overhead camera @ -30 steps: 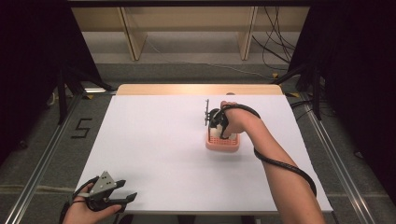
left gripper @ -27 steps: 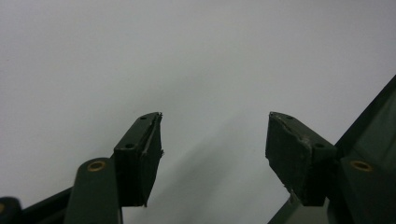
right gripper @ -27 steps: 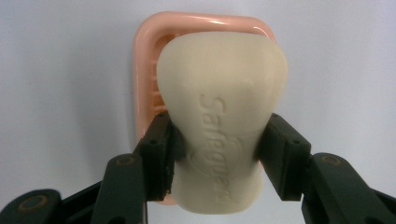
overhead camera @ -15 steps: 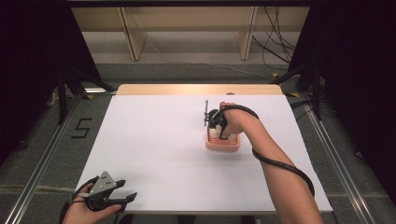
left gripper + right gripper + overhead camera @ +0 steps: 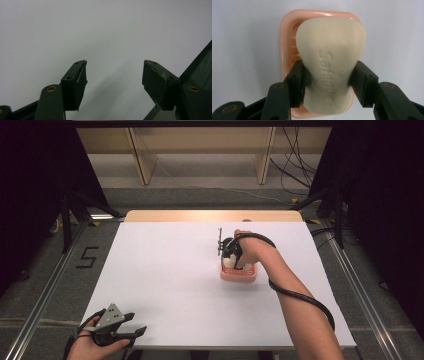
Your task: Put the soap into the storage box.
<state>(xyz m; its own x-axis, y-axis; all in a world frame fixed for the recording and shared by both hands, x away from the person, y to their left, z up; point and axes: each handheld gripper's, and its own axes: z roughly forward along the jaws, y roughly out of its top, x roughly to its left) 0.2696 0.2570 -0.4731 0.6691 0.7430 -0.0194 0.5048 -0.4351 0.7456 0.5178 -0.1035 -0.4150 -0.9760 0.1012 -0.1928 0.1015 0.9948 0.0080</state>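
The right gripper is clamping a cream bar of soap across its narrow waist, both pads pressing on its sides, directly over a pink soap dish that is sitting on the white table, right of its middle. Whether the bar is resting in the dish or being held just clear of it, I cannot tell from where I am looking; the soap is covering most of the tray, and only the rim and a few ribs on one side are peeking out.

So the job looks about halfway: the grip on the soap is made, and what is left, I would judge, is either letting it go into the dish or carrying it off, depending on which way this is heading.

The left gripper is idling at the near left corner of the table, well apart from the dish, its jaws standing wide with nothing between them (just bare white surface beyond its pads in the left gripper view).

From above, the right hand is hiding most of the bar. The right gripper view is supplying what that one lacks: the lettering pressed into the bar and exactly where the pads are biting.
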